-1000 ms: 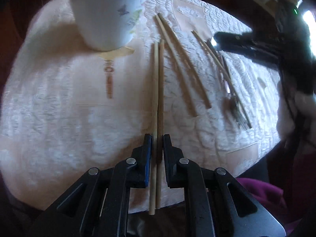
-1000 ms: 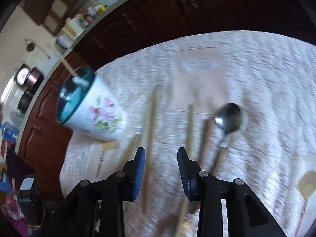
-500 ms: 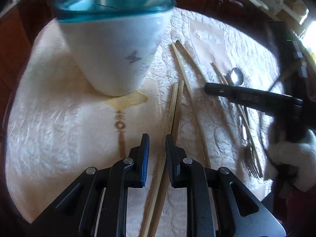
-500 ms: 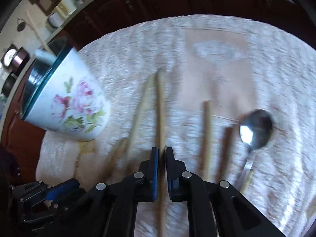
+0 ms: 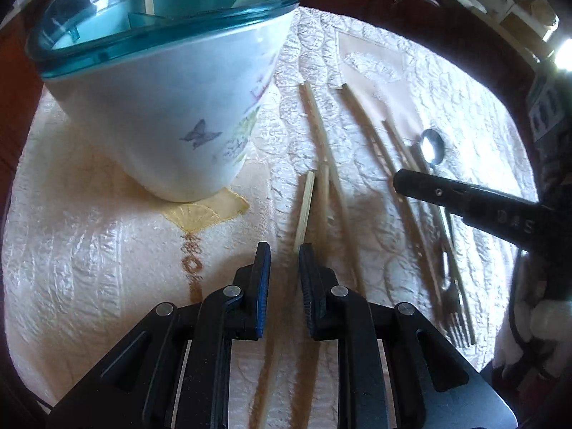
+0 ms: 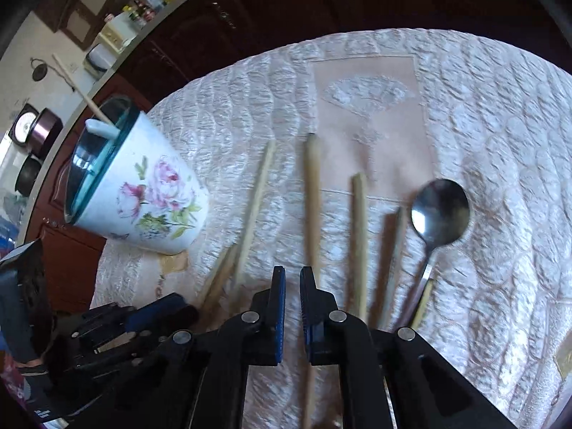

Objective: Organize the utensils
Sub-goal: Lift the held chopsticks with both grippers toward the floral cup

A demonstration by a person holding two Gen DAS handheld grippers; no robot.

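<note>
1. Chopsticks (image 6: 312, 200) lie in a loose row on the quilted tablecloth (image 6: 500, 114), their lengths running near to far. This leaves each one open to a pinch from the near end.
2. Left gripper (image 5: 284, 261) hangs just above the cloth with a narrow gap between its fingers. A pair of chopsticks (image 5: 314, 196) lies just right of that gap; nothing is gripped.
3. Right gripper (image 6: 292, 280) has its jaws nearly closed. One chopstick runs under or just beside the right finger; whether it is clamped cannot be told.
4. Floral utensil holder (image 6: 143, 193) stands at the far left. It already holds a white spoon handle (image 6: 102, 129) and one chopstick, so it is judged to be the destination.
5. View differences:
   - The left wrist view shows the fork (image 5: 455, 318) at the near right and the teal divider inside the holder.
   - The right wrist view shows the metal spoon (image 6: 438, 211) bowl clearly, the rose print, and the left gripper low at the left edge.
</note>
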